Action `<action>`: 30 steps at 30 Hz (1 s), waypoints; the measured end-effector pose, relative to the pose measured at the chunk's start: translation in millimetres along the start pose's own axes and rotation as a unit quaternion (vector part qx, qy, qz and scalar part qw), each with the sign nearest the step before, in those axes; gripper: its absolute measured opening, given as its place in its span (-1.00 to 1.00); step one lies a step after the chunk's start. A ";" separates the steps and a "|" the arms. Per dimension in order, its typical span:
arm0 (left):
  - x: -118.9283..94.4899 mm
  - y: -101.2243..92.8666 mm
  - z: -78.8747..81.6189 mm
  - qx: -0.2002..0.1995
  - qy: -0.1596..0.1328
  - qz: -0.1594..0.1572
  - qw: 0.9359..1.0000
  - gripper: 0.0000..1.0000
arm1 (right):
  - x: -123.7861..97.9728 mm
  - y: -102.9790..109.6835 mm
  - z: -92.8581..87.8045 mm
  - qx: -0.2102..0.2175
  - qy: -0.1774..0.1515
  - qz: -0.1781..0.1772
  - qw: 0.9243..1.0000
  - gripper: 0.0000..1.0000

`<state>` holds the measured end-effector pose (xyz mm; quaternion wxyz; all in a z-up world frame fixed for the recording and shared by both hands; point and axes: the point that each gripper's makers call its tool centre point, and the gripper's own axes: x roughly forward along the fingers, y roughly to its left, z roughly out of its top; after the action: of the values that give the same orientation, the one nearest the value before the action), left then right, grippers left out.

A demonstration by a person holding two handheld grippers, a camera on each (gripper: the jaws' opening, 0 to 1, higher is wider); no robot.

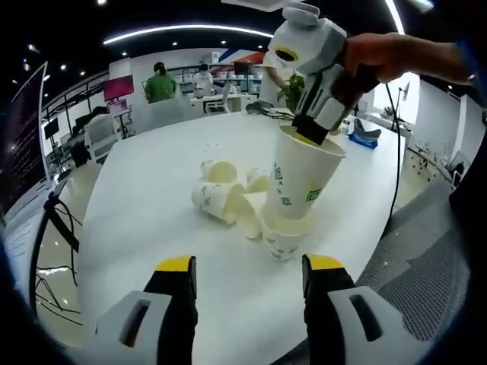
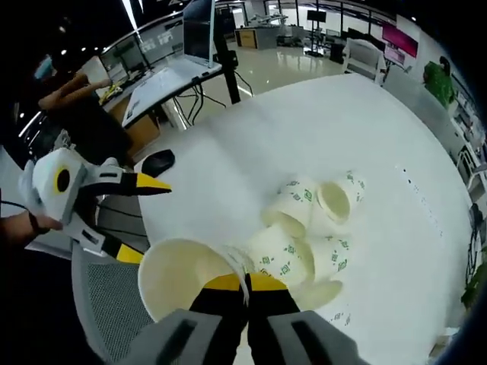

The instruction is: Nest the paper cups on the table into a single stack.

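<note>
Held cup — paper, white with green print, mouth up, pinched at its rim by the right gripper, jaws clenched one inside and one outside the wall. It hangs tilted directly over an upright cup on the table, its base at or just inside that cup's mouth; whether it has seated cannot be told. In the right gripper view the held cup sits at 7 o'clock, rim caught at the jaw tips.

Loose cups — several lying on their sides in a cluster, touching one another, at the table's middle; in the left gripper view the cluster lies at 10 o'clock of the upright cup.

Handling, as judged: very light, thin-walled, easily crushed or ovalled. The rolled rim is the stiffest place to hold; a gentle pinch there suits. Lying cups will likely roll or skid when nudged.

Left gripper — jaws apart, grasping nothing, hovering near the table's near edge; seen also from the right gripper view at 9 o'clock.

Surroundings — office chair beside the table, desks and people beyond.
</note>
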<state>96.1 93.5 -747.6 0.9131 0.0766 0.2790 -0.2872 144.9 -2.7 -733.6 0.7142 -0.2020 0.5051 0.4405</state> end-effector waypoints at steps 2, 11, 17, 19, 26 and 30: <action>-0.5 0.3 0.3 0.000 0.000 0.000 1.000 0.08 | 1.9 0.3 -1.5 -0.001 0.003 0.000 1.000 -1.00; 0.7 1.5 -3.2 -0.001 0.004 0.000 1.000 0.07 | 7.8 2.8 -3.8 -0.001 0.009 0.003 1.000 -1.00; 0.2 2.6 -3.0 -0.003 0.003 0.001 1.000 0.07 | 10.7 5.9 -7.1 -0.002 0.015 0.004 1.000 -1.00; -0.3 3.1 -2.4 -0.003 0.003 0.002 1.000 0.07 | 11.7 7.1 -8.2 -0.003 0.017 0.004 1.000 -1.00; -1.5 3.9 -2.5 -0.004 0.004 0.003 1.000 0.06 | 15.7 3.8 -9.4 -0.006 0.026 0.001 1.000 -1.00; -1.5 5.1 -3.0 -0.006 0.004 0.003 1.000 0.06 | 20.0 2.5 -12.7 -0.007 0.033 0.000 0.999 -1.00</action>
<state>96.6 99.4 -749.4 0.9134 0.0734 0.2843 -0.2820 138.0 -2.1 -756.4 0.6959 -0.2210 0.5250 0.4373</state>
